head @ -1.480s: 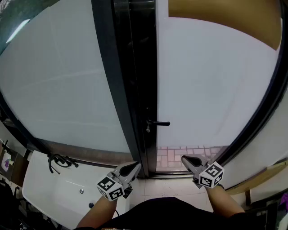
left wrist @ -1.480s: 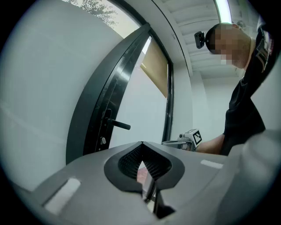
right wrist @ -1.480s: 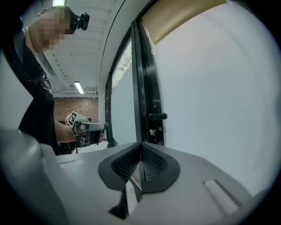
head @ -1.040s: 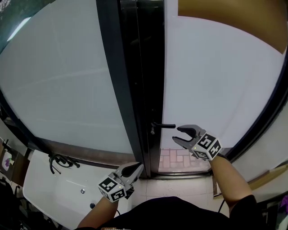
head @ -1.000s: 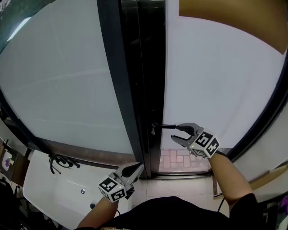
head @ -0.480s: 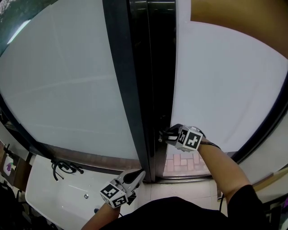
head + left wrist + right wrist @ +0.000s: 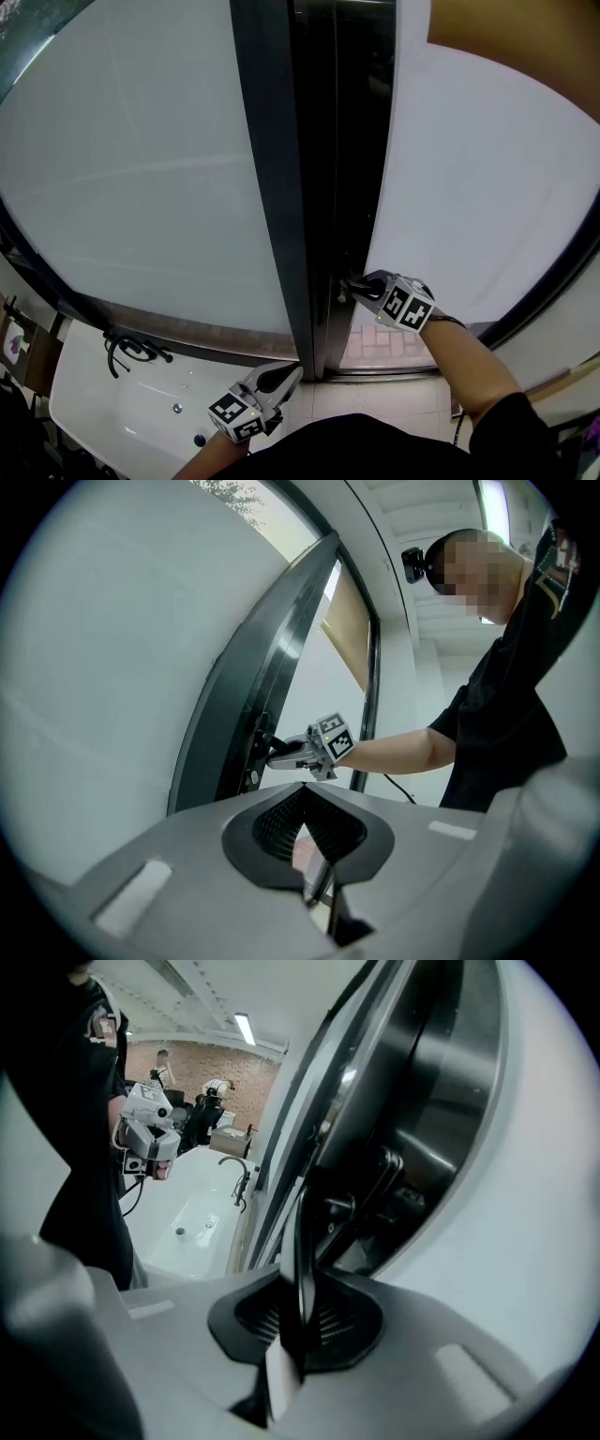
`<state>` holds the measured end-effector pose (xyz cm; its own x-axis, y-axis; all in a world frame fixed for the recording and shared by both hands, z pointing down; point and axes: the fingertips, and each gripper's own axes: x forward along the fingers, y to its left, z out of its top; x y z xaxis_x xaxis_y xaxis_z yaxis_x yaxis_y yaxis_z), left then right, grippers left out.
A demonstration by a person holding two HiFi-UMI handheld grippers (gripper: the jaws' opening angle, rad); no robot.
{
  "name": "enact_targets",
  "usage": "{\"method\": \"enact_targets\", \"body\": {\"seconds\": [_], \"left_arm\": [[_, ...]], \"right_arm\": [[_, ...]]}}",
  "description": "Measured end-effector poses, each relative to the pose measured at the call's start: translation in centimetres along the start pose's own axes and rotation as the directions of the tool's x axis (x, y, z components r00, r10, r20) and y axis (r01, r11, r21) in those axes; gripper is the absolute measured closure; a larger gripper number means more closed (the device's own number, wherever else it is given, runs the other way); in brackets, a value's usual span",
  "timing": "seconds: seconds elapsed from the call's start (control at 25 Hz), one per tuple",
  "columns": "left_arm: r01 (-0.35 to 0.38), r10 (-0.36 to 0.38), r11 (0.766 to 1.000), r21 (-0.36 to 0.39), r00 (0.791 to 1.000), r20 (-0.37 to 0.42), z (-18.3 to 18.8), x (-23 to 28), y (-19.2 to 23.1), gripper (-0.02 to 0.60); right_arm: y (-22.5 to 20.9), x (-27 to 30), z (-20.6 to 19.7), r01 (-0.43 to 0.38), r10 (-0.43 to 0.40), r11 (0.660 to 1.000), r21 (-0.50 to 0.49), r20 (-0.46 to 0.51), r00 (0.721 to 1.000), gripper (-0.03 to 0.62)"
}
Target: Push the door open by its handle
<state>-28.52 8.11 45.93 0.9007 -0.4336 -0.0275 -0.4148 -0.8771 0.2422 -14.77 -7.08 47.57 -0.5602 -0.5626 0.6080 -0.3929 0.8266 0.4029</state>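
Note:
The door is a frosted glass panel in a black frame. Its black lever handle sits at the door's left edge. My right gripper reaches in from the right; its jaws are closing, and the handle stands between them with the pads pressed on it. From the left gripper view, the right gripper shows clamped at the handle. My left gripper hangs low by the door's foot, shut and empty.
A fixed frosted panel fills the left side. Below it stands a white tub with a black faucet. Red brick paving shows through the gap at the door's bottom. A person's black-clad body stands close behind.
My right gripper rose from beside the door's foot, reached left to the handle with jaws wide, and closed on it. The left gripper stayed low. The head view drew nearer the door.

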Motion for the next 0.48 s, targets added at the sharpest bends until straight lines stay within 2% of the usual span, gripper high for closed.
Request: {"method": "enact_targets", "body": {"seconds": [0.12,0.24,0.32,0.48], "left_arm": [[0.004,-0.004,1.0,-0.015,1.0,-0.002,0.3,0.1,0.1,0.584],[0.017,-0.017,1.0,-0.021,1.0,-0.011,0.6,0.3,-0.1,0.584],[0.03,-0.03,0.999,-0.013,0.999,-0.021,0.9,0.9,-0.3,0.585],[0.045,-0.045,0.999,-0.002,0.999,-0.027,1.5,1.3,-0.2,0.584]], "right_arm": [[0.1,0.4,0.2,0.066,-0.065,0.998,0.0,0.102,0.993,0.574],[0.5,1.1,0.2,0.101,-0.111,0.993,0.065,0.194,0.975,0.576],[0.0,1.3,0.0,0.118,-0.133,0.99,0.081,0.21,0.969,0.571],[-1.7,2.1,-0.6,0.117,-0.129,0.99,0.074,0.187,0.974,0.579]]}}
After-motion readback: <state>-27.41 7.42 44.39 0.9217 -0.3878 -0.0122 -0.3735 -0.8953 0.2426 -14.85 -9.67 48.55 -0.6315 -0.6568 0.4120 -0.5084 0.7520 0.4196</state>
